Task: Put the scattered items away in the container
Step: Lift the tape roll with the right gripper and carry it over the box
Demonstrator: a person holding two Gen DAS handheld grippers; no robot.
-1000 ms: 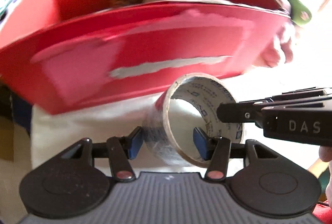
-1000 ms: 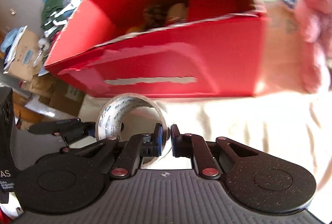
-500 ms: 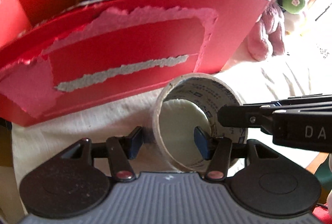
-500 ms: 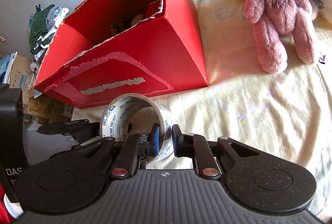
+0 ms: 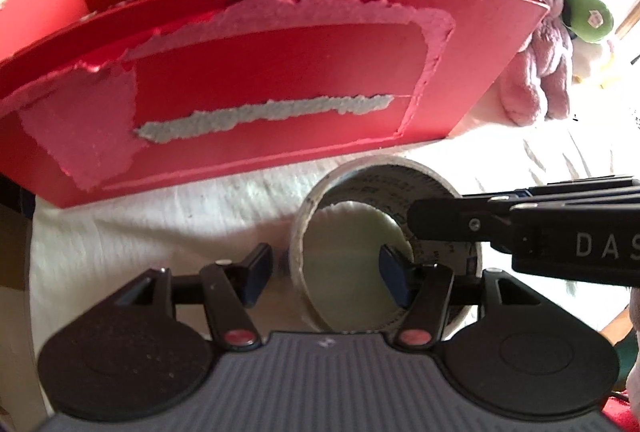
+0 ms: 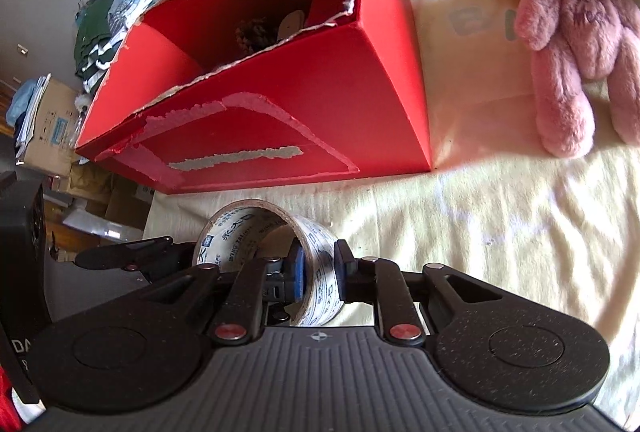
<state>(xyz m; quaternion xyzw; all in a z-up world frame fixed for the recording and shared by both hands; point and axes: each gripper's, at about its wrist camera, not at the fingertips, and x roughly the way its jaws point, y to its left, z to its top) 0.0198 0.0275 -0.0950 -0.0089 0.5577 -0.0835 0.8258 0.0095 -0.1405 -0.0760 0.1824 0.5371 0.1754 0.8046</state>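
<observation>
The roll of clear packing tape (image 6: 264,252) stands on its edge on the cream cloth (image 6: 500,232), just in front of the red cardboard box (image 6: 280,100), the container for this task, and outside it. Both tools straddle the roll's wall. The right gripper (image 6: 318,270) has one pad inside the core and one outside; its jaws have just been opening and now stand narrow, with a slim gap visible beside the tape, so they are no longer clamped as they were a second ago. The left gripper (image 5: 326,272) has likewise been opening: its left pad stands clear of the roll, its right pad sits within the core, and the span is moderate. Neither tool presses on the tape. Judged from this, the roll has been set down short of the box and needs a fresh grasp before it goes in. The pink plush bear (image 6: 568,44) lies right of the box, also untidied.
</observation>
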